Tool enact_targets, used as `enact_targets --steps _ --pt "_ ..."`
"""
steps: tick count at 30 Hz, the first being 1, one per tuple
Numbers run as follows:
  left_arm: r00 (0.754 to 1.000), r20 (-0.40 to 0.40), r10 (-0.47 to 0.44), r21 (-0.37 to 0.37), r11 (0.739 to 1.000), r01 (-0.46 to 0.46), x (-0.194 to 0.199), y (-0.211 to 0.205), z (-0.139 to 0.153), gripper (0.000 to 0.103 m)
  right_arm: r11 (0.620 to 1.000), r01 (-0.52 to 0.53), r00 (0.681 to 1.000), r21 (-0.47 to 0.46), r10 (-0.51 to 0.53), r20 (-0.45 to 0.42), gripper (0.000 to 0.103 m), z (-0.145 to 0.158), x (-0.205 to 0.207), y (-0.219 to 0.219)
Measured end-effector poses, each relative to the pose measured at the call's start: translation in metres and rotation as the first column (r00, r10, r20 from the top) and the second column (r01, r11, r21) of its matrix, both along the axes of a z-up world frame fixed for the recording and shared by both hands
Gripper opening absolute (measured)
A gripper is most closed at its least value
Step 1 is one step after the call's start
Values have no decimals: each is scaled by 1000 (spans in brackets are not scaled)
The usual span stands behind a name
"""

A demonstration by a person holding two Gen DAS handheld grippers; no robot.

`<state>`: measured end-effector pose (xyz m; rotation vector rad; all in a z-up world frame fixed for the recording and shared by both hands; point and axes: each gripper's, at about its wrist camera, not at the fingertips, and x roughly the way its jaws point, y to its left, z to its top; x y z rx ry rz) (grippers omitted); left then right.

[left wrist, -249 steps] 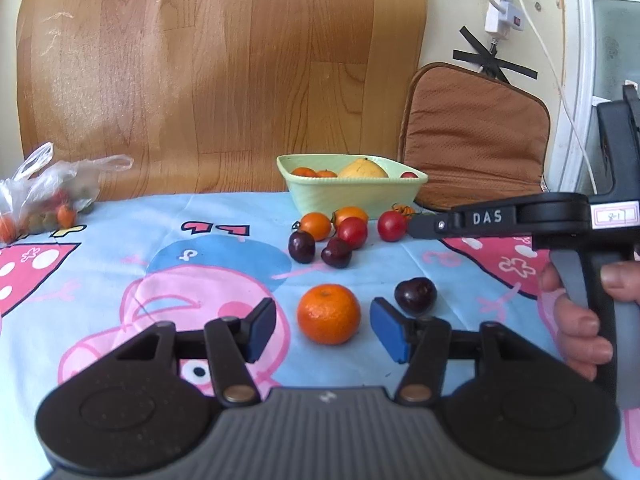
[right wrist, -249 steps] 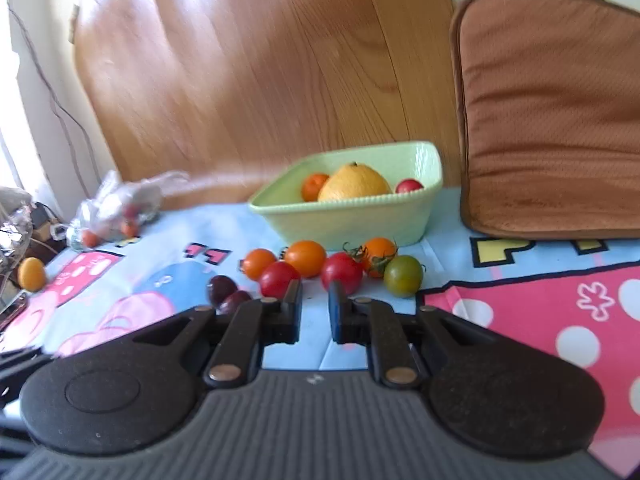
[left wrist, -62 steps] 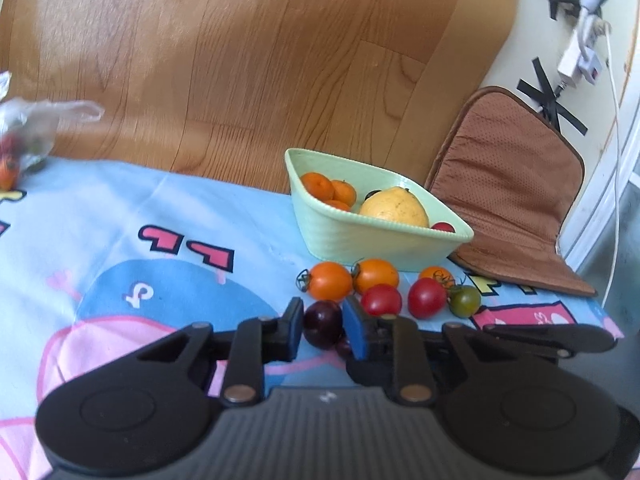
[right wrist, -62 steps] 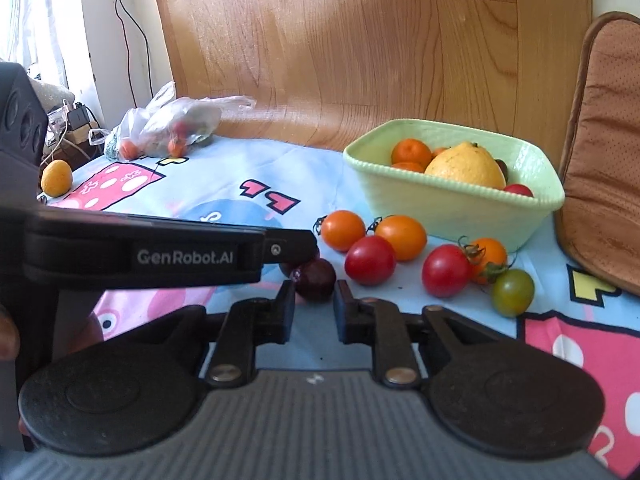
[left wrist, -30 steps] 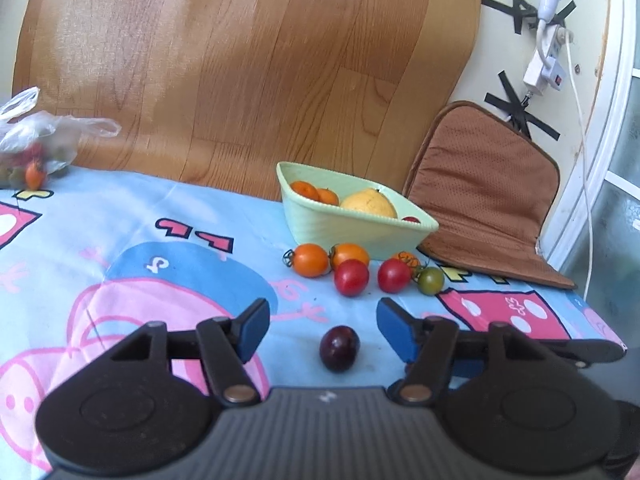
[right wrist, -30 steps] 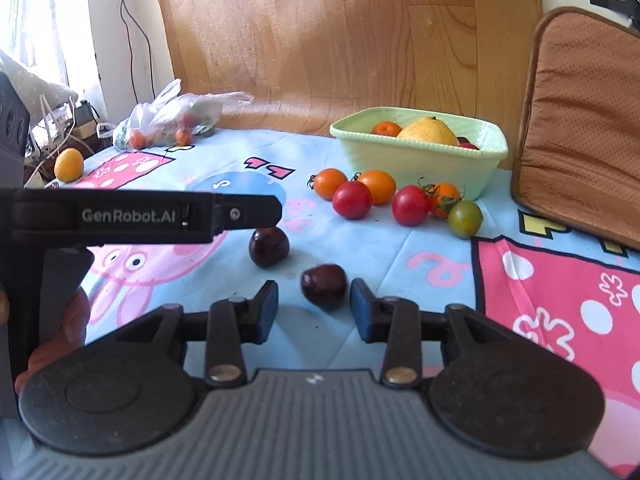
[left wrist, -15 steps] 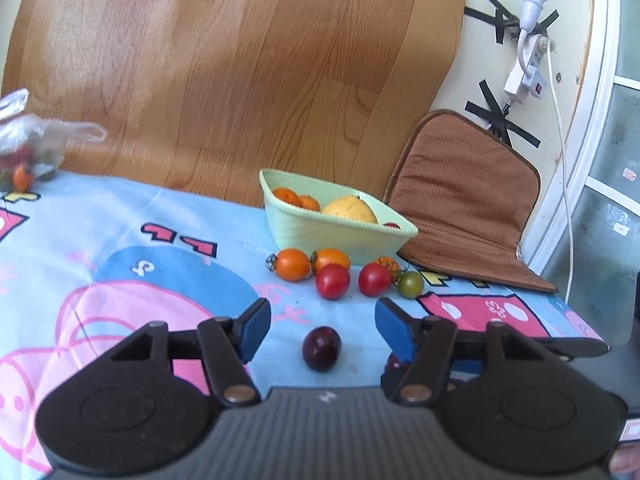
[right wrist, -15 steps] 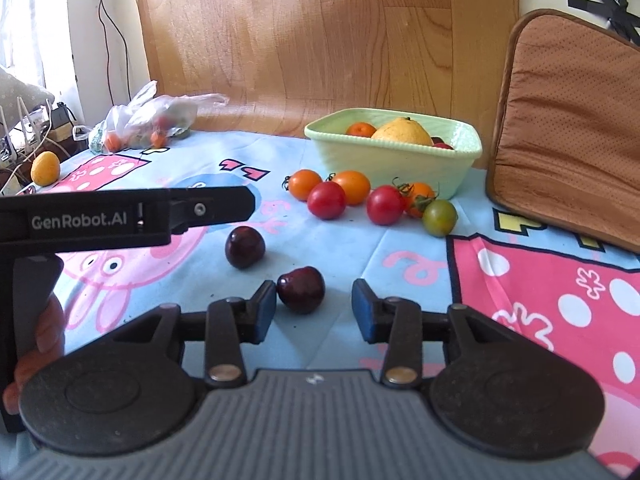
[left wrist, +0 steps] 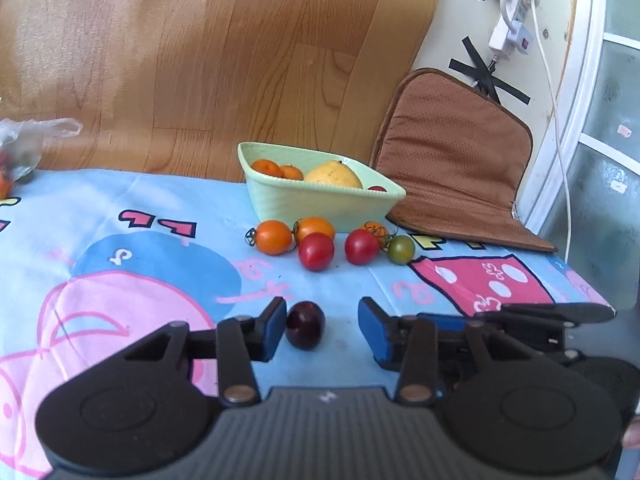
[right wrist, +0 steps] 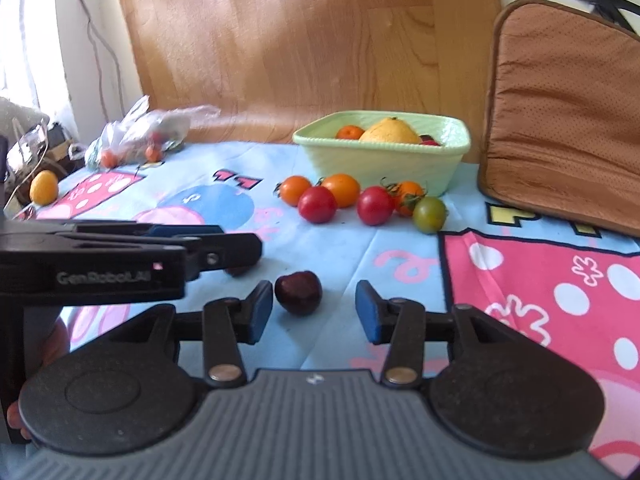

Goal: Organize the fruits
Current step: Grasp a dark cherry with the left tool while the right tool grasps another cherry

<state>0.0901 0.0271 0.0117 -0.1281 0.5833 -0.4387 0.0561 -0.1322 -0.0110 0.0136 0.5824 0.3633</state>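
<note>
Lying on the cartoon tablecloth, well short of the green bowl: two plums. Closing fast from a wider stance, left gripper, not yet pressing the dark plum between its pads. Closing slightly, right gripper, around the second plum. Hiding part of its fruits: the bowl wall.
</note>
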Motion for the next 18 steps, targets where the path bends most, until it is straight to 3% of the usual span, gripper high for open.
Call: enact_targets --steps 2,8,15,18 --pt "1000 -9 7 -5 1000 -8 2 2 -1 36 1000 -29 1000 -9 29 3 28 0 -1 3" --pt "1000 -10 24 -23 999 -24 2 6 0 19 1000 -25 1000 0 25 2 28 0 -1 1" --pt "1000 -14 -3 -65 998 2 5 7 1 18 998 -2 1000 59 1 21 28 2 -2 -8" --pt "999 -30 -14 -123 992 11 9 10 4 18 997 3 999 78 -6 36 28 5 -2 -11"
